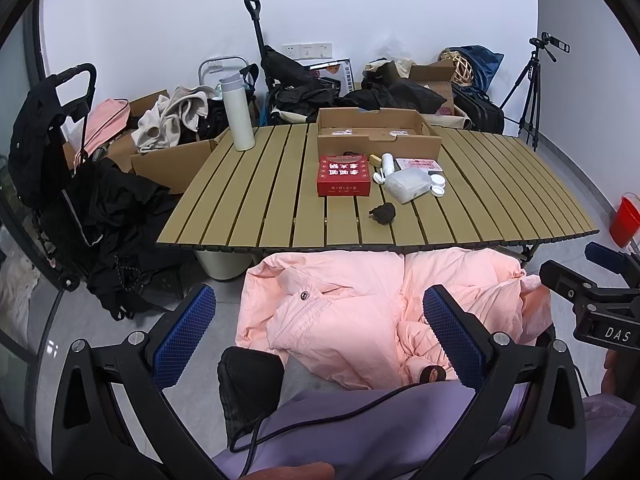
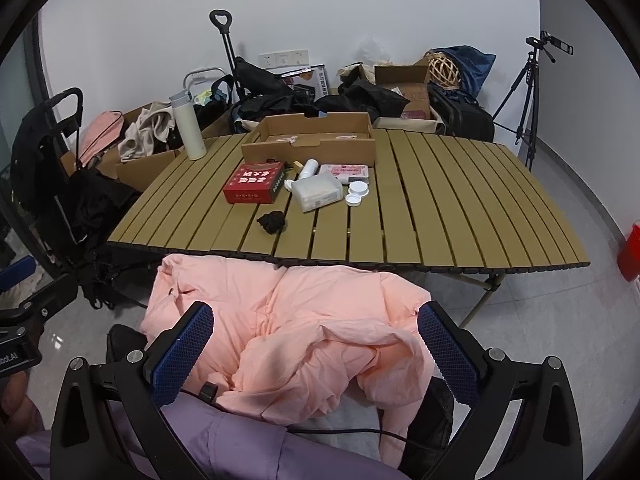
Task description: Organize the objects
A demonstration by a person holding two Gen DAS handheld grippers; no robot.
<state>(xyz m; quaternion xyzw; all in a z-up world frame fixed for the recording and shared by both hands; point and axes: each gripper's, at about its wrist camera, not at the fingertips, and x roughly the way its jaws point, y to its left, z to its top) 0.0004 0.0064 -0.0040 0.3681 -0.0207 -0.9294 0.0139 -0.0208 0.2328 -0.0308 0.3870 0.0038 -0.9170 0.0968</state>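
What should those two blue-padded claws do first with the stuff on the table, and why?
Probably reach the right gripper forward to the red box. Both it and the left gripper are open, empty and hang over the pink jacket, short of the table. The loose items sit just in front of the empty-looking cardboard tray.

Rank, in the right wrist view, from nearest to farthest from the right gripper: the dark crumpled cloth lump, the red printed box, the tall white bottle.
1. Dark crumpled cloth lump, near the slatted table's front edge.
2. Red printed box, mid-table, left of centre.
3. Tall white bottle, at the far left corner.
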